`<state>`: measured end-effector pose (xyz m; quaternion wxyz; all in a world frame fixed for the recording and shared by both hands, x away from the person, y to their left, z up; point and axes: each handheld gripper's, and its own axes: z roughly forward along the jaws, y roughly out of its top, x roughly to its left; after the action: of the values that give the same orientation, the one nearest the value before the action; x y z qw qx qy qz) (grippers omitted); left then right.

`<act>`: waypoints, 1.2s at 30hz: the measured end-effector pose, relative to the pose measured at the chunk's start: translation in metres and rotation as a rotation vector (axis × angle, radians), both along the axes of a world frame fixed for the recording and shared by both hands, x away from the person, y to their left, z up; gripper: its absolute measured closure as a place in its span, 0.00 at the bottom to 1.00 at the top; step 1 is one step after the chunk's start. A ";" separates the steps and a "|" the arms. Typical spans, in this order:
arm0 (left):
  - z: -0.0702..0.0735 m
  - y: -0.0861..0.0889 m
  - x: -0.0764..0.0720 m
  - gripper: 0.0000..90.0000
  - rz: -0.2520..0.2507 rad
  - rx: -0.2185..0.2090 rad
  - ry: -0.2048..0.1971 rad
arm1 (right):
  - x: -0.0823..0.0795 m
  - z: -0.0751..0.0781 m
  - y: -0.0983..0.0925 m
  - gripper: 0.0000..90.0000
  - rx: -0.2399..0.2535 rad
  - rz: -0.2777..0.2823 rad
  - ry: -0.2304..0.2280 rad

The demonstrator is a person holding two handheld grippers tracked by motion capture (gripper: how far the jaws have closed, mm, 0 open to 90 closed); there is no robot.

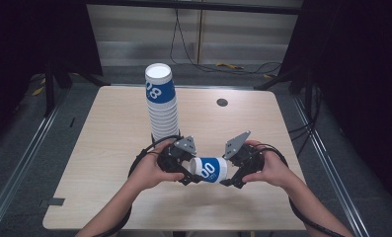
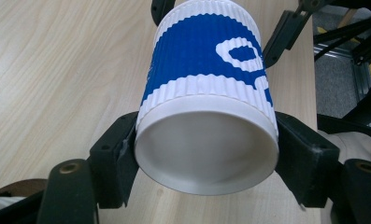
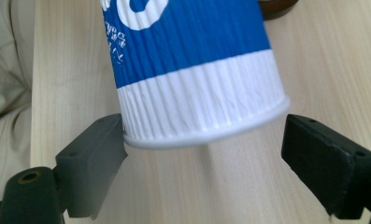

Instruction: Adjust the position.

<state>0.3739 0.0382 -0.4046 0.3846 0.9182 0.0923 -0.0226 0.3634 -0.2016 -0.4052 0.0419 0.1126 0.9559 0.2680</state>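
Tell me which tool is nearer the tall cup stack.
Left. The left tool sits just in front of the cup stack; the right tool is farther off, at the far end of the held cup.

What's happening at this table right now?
A person is working with a hand-held gripper in each hand. The left gripper is shut on the base end of a blue-and-white paper cup, holding it sideways above the table. The right gripper has its jaws around the cup's rim end; one touches it, the other stands apart, so it is open. A tall stack of cups stands just behind.
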 end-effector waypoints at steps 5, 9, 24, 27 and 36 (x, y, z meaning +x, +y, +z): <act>0.000 0.003 0.000 0.33 0.020 -0.015 0.006 | 0.000 -0.003 -0.008 0.14 0.099 -0.042 0.006; 0.000 0.005 0.001 0.33 0.024 -0.018 0.004 | -0.001 -0.007 -0.011 0.14 0.155 -0.045 0.010; -0.001 0.009 0.002 0.32 0.056 -0.059 0.015 | -0.006 -0.013 -0.014 0.14 0.251 -0.075 -0.005; -0.002 0.009 0.002 0.32 0.052 -0.049 0.012 | -0.007 -0.014 -0.014 0.14 0.258 -0.078 -0.007; -0.003 0.010 0.003 0.32 0.055 -0.051 0.015 | -0.006 -0.017 -0.012 0.14 0.266 -0.089 -0.006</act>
<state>0.3767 0.0483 -0.4075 0.4077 0.9050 0.1196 -0.0212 0.3578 -0.2140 -0.4226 0.0415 0.1586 0.9059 0.3905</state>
